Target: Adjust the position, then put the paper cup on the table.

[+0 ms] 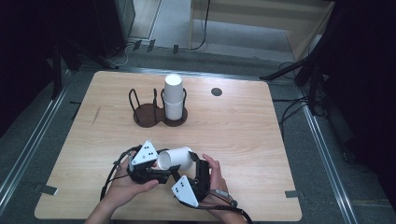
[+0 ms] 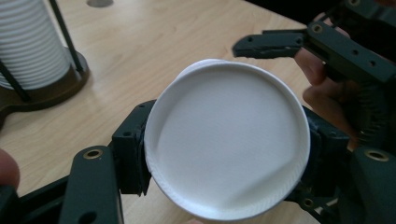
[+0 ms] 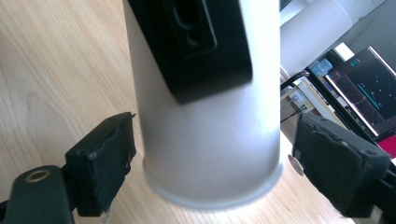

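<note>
Wooden table (image 1: 243,130) carries a holder with stacked cups (image 1: 173,98), while near its front edge the left tool (image 2: 224,154) clenches a light, crushable paper cup (image 2: 226,140) across its body, and the right tool (image 3: 210,163) stands released around its rim, probably just clear.

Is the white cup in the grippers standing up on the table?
No: in the high view the white cup lies on its side above the table, clamped by the left gripper.

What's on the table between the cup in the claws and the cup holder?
Nothing: in the high view, bare wood lies between the held cup and the holder with its cup stack.
</note>
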### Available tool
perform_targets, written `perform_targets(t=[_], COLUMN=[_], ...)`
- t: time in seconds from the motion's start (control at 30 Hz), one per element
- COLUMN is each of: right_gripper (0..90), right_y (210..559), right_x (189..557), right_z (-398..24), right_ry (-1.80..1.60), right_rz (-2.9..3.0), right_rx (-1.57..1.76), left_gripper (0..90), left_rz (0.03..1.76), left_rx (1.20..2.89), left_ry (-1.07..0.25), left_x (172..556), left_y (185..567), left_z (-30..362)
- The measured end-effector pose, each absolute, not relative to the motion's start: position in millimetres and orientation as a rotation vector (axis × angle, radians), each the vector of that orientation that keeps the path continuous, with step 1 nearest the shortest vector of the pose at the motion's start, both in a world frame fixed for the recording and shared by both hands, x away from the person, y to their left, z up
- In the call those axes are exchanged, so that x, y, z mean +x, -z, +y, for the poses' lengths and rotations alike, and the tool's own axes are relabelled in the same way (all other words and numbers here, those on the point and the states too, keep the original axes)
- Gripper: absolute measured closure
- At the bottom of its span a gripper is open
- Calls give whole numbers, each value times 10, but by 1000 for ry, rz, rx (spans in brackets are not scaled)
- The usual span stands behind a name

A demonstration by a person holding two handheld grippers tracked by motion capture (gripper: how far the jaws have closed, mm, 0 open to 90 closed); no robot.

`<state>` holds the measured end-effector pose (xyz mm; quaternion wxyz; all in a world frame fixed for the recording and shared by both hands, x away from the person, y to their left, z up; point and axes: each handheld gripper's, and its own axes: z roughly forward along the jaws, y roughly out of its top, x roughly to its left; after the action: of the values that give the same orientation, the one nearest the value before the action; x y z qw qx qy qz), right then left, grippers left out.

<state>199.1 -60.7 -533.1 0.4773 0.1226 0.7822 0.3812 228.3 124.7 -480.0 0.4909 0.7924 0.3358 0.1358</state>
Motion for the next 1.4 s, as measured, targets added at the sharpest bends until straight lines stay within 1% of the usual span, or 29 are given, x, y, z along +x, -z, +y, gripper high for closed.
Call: perform_targets(t=[0.13, 0.17, 0.3, 0.37, 0.4, 0.5, 0.67, 0.77, 0.87, 0.97, 1.07, 1.1, 1.23, 1.4], right_gripper=[130, 128, 128, 128, 127, 127, 127, 127, 127, 127, 127, 127, 127, 127], right_y=[5300, 5285, 5252, 5245, 5235, 5224, 5224, 5226, 5228, 5224, 5224, 5222, 5198, 5152], right_x=[1999, 2007, 2029, 2034, 2042, 2057, 2069, 2075, 2095, 2110, 2138, 2143, 2158, 2177], right_z=[-626, -638, -671, -678, -690, -707, -723, -729, -741, -752, -764, -771, -789, -809], right_ry=[-955, -972, -1011, -1020, -1033, -1053, -1063, -1070, -1066, -1073, -1069, -1068, -1090, -1136], right_rz=[1904, 1906, 1907, 1906, 1910, 1910, 1917, 1919, 1913, 1906, 1915, 1915, 1906, 1890], right_rx=[332, 349, 393, 402, 425, 443, 467, 485, 516, 562, 600, 608, 651, 708], left_gripper=[328, 327, 327, 324, 322, 320, 321, 322, 322, 321, 319, 319, 320, 321], left_rz=[807, 829, 852, 850, 869, 892, 927, 948, 936, 914, 909, 907, 894, 867], left_rx=[1885, 1855, 1805, 1811, 1800, 1763, 1776, 1746, 1689, 1676, 1630, 1569, 1479, 1438], left_ry=[-368, -384, -380, -379, -426, -466, -487, -484, -478, -482, -453, -443, -457, -509], left_x=[2292, 2308, 2329, 2330, 2331, 2335, 2350, 2358, 2369, 2393, 2415, 2424, 2423, 2424], left_y=[4794, 4795, 4797, 4794, 4794, 4800, 4805, 4806, 4827, 4858, 4889, 4917, 4946, 4946], left_z=[1280, 1308, 1373, 1385, 1403, 1432, 1453, 1465, 1499, 1518, 1541, 1565, 1583, 1571])
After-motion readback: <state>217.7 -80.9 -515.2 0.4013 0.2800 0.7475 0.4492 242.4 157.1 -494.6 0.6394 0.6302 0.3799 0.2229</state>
